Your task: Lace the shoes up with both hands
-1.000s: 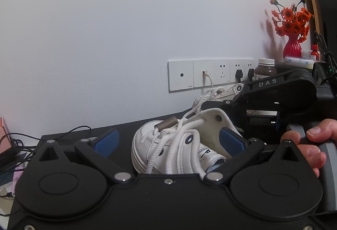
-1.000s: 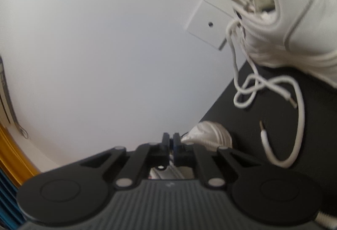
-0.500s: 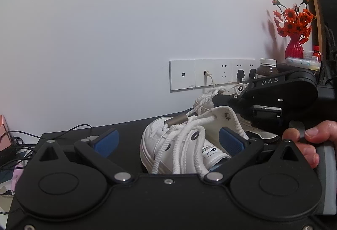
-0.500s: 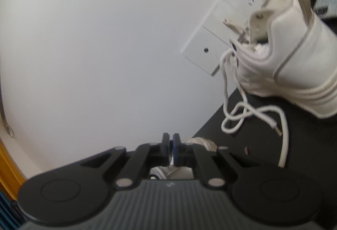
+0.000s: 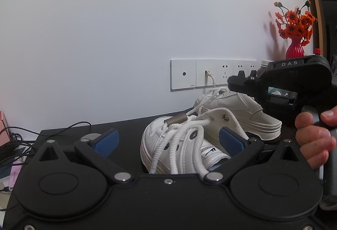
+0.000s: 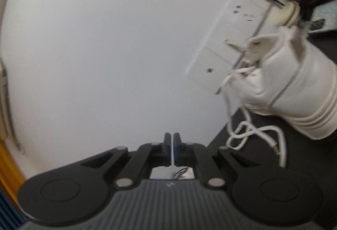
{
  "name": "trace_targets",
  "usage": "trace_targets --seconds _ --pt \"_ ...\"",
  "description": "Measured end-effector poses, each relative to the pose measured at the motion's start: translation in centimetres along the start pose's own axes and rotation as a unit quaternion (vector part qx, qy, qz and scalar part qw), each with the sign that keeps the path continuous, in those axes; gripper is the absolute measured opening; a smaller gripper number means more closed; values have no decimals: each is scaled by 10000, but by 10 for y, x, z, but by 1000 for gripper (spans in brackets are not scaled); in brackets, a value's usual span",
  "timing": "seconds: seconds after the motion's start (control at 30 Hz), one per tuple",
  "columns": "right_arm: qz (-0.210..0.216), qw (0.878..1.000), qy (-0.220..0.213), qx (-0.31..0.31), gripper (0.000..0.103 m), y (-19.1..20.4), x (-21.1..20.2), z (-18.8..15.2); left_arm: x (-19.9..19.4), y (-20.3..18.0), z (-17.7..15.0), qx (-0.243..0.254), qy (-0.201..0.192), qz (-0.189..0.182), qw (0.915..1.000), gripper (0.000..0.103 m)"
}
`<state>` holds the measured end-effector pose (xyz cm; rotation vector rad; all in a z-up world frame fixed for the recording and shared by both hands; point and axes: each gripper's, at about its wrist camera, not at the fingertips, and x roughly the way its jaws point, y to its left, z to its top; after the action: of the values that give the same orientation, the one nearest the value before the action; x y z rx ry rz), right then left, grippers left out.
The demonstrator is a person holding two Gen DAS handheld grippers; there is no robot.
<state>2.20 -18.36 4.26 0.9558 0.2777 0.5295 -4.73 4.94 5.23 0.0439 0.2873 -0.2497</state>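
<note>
In the left wrist view a white sneaker (image 5: 179, 145) stands on the black table (image 5: 63, 133), toe pointing away, between the blue pads of my left gripper (image 5: 168, 141), which is open. Thick white laces (image 5: 185, 135) cross its tongue, and a metal aglet (image 5: 175, 119) lies on top. A second white sneaker (image 5: 238, 107) sits behind it. My right gripper (image 5: 231, 82), held by a hand (image 5: 311, 139), hovers above that second sneaker. In the right wrist view my right gripper (image 6: 172, 141) is shut with nothing seen between its pads. The second sneaker (image 6: 294, 90) trails a loose lace (image 6: 252, 133) on the table.
A row of wall sockets (image 5: 210, 74) with plugs runs behind the shoes. A red vase of orange flowers (image 5: 294, 46) and a dark jar (image 5: 264, 64) stand at the far right. Cables (image 5: 16, 141) lie off the table's left edge.
My right gripper has lifted up and away to the right, off the near sneaker. The near sneaker's toe has dropped out of the right wrist view. My left gripper stays open.
</note>
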Motion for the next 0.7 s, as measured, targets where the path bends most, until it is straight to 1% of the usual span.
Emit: trace_targets --seconds 0.07,0.13,0.17,0.2,0.23,0.27,0.3,0.33,0.37,0.4,0.43,0.47,0.57,0.6,0.7 --pt "3 9999 69 -150 7 5 -2 0 0 0 0 -14 3 -4 10000 103" --pt "-58 9991 144 -404 22 12 -3 -2 0 1 0 -40 7 -14 10000 103" --pt "-123 9984 167 -527 37 15 -4 -3 1 2 0 -58 8 -21 10000 103" --pt "-233 9975 173 -647 42 19 -6 -2 1 2 0 -76 10 -28 10000 103" --pt "-348 9962 133 -791 42 23 -8 -3 1 3 -1 -93 12 -36 9999 103" --pt "-469 9942 30 -965 47 26 -9 -3 1 3 -1 -105 16 -40 9999 103" --pt "-624 9913 -94 -1152 61 30 -10 -3 1 3 -1 -107 15 -40 9999 103" --pt "-810 9872 -258 -1353 70 35 -13 -4 1 3 -1 -108 14 -39 9999 103" --pt "-962 9827 -462 -1511 89 39 -15 -6 1 2 -1 -116 15 -40 9999 103" --pt "-1096 9783 -699 -1615 100 43 -19 -9 1 2 -1 -123 16 -40 9999 103" --pt "-1229 9730 -935 -1717 103 46 -22 -12 1 2 -1 -131 14 -43 9999 103" --pt "-1361 9668 -1170 -1818 102 50 -25 -15 1 3 -1 -141 15 -49 9999 103" --pt "-1976 9426 -1776 -2022 102 60 -30 -25 2 3 -2 -168 19 -63 9998 103" --pt "-2064 9380 -1907 -2030 102 61 -31 -27 1 4 -2 -179 21 -68 9998 103" --pt "-2106 9366 -2114 -1837 102 58 -41 -30 2 5 -2 -202 23 -79 9998 103"
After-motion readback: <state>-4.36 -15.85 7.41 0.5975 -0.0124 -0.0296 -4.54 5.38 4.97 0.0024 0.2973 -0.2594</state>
